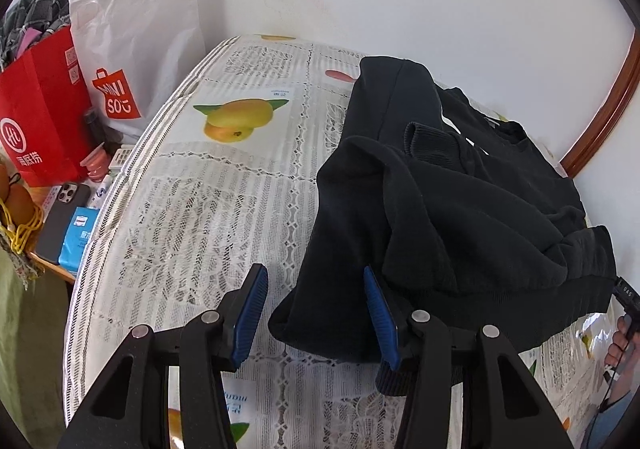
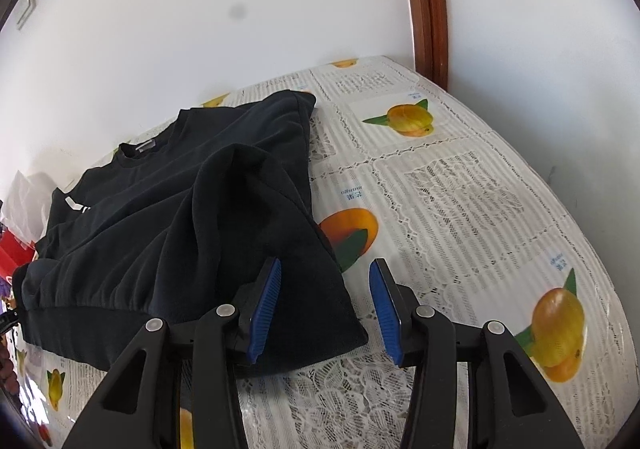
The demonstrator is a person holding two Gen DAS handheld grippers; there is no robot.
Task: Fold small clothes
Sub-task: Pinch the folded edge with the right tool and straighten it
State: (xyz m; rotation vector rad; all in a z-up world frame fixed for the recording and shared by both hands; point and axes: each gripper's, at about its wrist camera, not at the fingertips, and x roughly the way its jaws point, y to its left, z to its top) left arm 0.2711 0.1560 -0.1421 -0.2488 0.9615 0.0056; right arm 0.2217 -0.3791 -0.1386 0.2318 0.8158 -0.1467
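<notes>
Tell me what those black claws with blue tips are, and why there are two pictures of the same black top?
They are two grabbing tools, one in each of a person's hands. Each carries a camera looking along its fingers, so you get one picture from the left gripper and one from the right gripper. A crumpled black sweatshirt lies on a table with a lacy mango-print tablecloth. Both grippers are open, with a corner of the sweatshirt between their blue pads, but not pinched yet. Bags and a phone sit nearby.

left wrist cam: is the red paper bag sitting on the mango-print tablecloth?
No: the red paper bag stands off the left edge of the mango-print tablecloth, beside the white plastic shopping bag.
</notes>
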